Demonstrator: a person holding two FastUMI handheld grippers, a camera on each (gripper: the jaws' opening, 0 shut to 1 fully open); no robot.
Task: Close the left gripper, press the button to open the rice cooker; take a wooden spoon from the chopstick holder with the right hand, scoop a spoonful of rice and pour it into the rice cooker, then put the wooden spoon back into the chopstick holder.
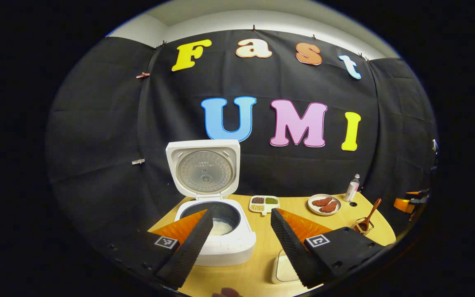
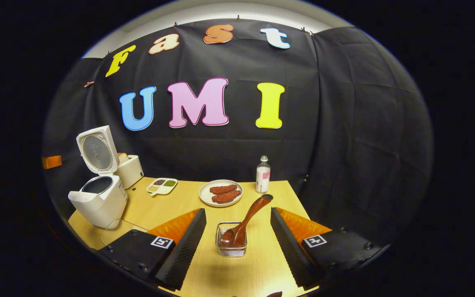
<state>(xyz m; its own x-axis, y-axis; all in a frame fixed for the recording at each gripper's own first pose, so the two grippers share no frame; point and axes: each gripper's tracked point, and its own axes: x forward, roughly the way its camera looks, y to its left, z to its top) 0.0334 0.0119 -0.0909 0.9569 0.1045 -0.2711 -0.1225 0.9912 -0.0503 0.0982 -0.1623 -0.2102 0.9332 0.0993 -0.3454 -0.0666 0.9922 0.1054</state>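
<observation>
You are holding your left gripper [image 1: 241, 231] with its jaws released and nothing between them, in front of the rice cooker [image 1: 221, 235]. The cooker is standing on the wooden table [image 1: 262, 264] with its lid [image 1: 203, 169] raised upright, and white rice [image 1: 221, 227] is lying in the dark inner pot. In the left gripper view, one finger [image 1: 192, 247] is covering part of the cooker's front, but I cannot tell if it is touching it. Behind the cooker, a small divided dish [image 1: 264, 203] with grains is sitting, and to its right a plate [image 1: 324, 205] with two reddish pieces. A bottle [image 1: 352, 188] is standing near the black cloth wall. Just below the other finger, a pale flat container [image 1: 283, 270] is lying on the table, partly hidden.

You are keeping your right gripper [image 2: 237, 239] also released, holding nothing. Between its two fingers, slightly farther off, the chopstick holder [image 2: 231, 243], a small wire basket, is standing on the table. The wooden spoon [image 2: 248, 220] is resting inside it, bowl down in the basket, handle leaning up and to the right. The fingers are apart from both the spoon and the holder.

In the right gripper view, the open cooker is standing at the left edge of the table, with a pale box-shaped appliance [image 2: 130, 170] just behind it.
</observation>
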